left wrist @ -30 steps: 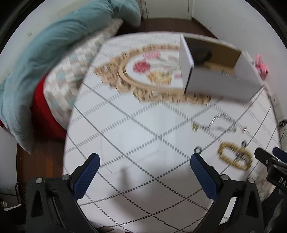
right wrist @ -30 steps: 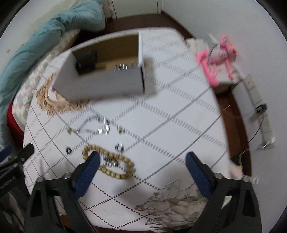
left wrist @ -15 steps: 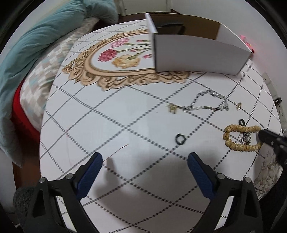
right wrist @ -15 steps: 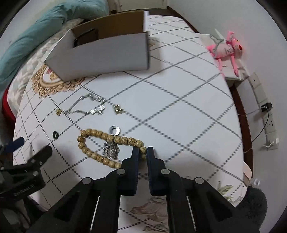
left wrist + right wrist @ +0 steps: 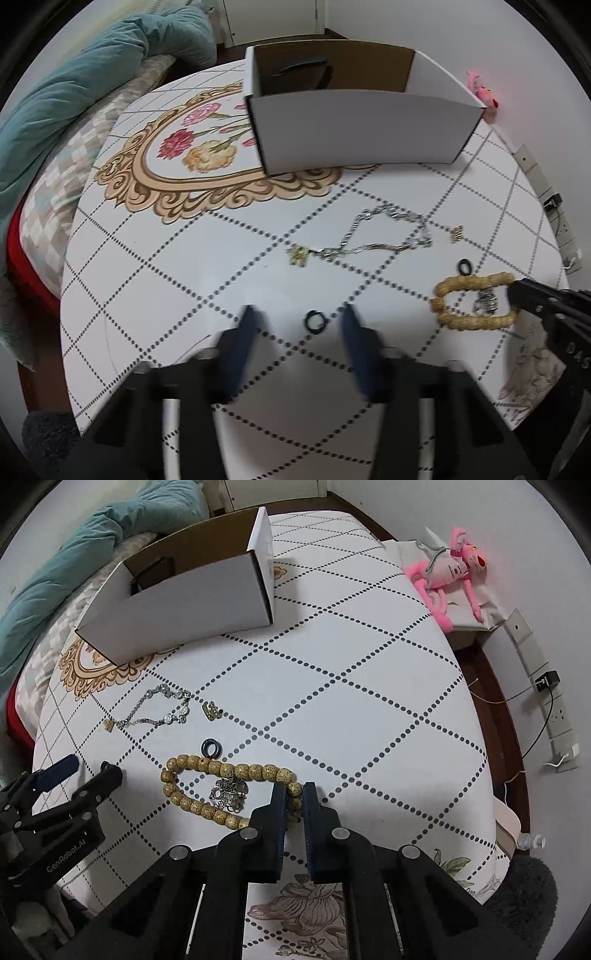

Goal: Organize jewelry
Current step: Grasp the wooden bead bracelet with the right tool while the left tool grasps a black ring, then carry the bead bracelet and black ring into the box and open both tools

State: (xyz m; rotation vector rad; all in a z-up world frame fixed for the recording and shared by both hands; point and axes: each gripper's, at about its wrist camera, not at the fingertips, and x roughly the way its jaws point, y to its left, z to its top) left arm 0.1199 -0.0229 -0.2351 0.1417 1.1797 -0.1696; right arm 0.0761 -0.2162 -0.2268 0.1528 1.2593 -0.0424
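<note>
Beads of the wooden bracelet (image 5: 229,794) sit clamped in my right hand-held gripper (image 5: 294,794), its fingers nearly closed on the loop's near end while the rest lies flat on the counter (image 5: 369,701). My left hand-held gripper (image 5: 299,325) is spread apart, one finger on each side of a small black ring (image 5: 315,322). A silver chain (image 5: 380,236) lies farther out, and the white box (image 5: 354,129) stands beyond it.
</note>
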